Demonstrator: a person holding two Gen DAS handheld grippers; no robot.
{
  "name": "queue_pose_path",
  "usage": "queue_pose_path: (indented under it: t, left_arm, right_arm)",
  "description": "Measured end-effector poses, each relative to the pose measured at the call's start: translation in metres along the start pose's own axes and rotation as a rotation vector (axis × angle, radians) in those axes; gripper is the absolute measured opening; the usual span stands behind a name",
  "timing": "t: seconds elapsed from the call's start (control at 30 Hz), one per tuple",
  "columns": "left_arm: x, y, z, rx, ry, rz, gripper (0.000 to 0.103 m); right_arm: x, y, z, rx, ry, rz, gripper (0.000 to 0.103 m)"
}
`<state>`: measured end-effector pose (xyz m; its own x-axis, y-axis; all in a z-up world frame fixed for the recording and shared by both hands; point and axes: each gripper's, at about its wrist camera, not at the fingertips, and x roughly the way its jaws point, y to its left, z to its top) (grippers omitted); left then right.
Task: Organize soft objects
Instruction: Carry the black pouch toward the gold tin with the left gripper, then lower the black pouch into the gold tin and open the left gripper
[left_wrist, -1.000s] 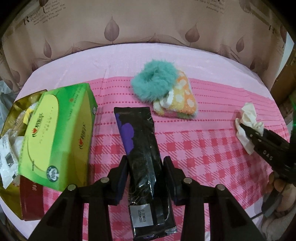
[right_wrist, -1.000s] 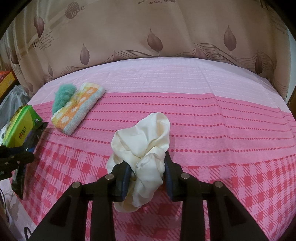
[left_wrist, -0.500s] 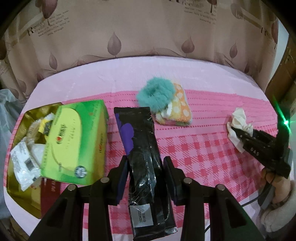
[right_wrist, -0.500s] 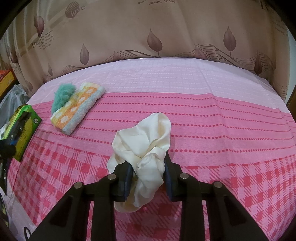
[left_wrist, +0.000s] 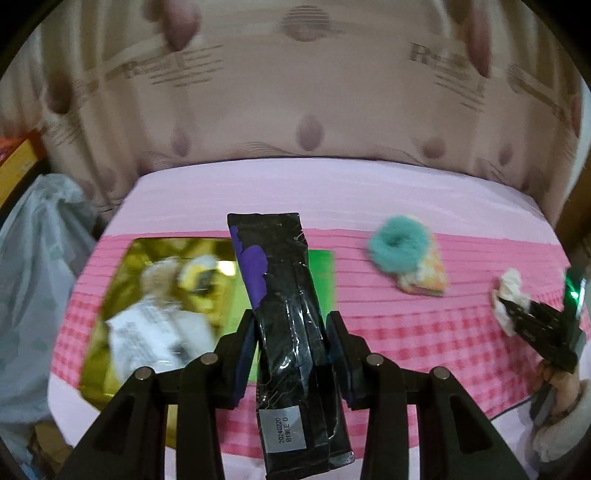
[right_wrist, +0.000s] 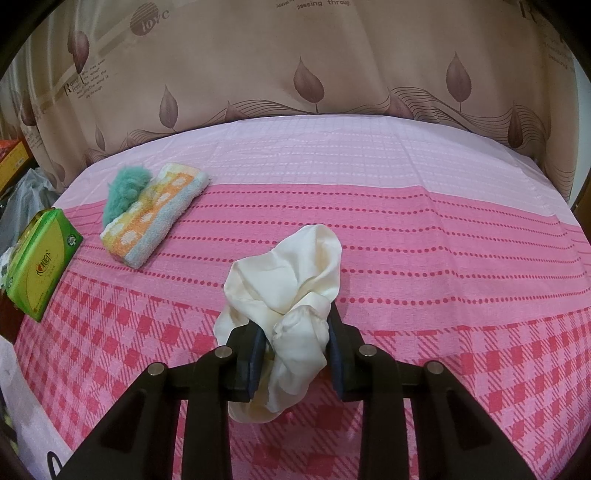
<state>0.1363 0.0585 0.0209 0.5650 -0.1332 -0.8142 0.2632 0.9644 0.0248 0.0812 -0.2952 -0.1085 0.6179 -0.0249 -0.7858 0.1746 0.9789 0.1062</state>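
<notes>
On the pink checked cloth (right_wrist: 461, 258), by size:

1. Green tissue box (right_wrist: 40, 266), left edge, beside a gold tray (left_wrist: 110, 280). Light, crushable; take by its long sides.
2. Black foil pouch (left_wrist: 288, 332), lifted clear, pinched at mid-length by the left gripper (left_wrist: 291, 350). Glossy, likely slippery; hold the middle.
3. Folded towel (right_wrist: 155, 218), far left. Limp; grip the whole fold.
4. Cream cloth (right_wrist: 291, 280), bunched, pinched by the right gripper (right_wrist: 295, 347). Light, prone to unravel.
5. Teal fluffy scrunchie (right_wrist: 125, 192), touching the towel. Springy; pinch through the ring.
</notes>
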Motion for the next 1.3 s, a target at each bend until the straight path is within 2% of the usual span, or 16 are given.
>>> queue_pose_path:
  t: [0.4, 0.77, 1.03, 1.3]
  left_arm:
    - [0.009, 0.096, -0.007, -0.122, 0.035, 0.144, 0.038]
    - [0.029, 0.144, -0.013, -0.167, 0.086, 0.212, 0.038]
    - [0.051, 0.166, -0.012, -0.164, 0.127, 0.2, 0.038]
    - [0.062, 0.16, -0.014, -0.123, 0.126, 0.144, 0.039]
  right_arm:
    - [0.0, 0.0, 0.0, -0.002, 0.001, -0.002, 0.028]
    - [0.0, 0.0, 0.001, -0.002, 0.001, -0.002, 0.028]
    - [0.0, 0.0, 0.001, -0.003, 0.001, -0.002, 0.028]
    - [0.002, -0.001, 0.001, -0.006, 0.001, -0.004, 0.028]
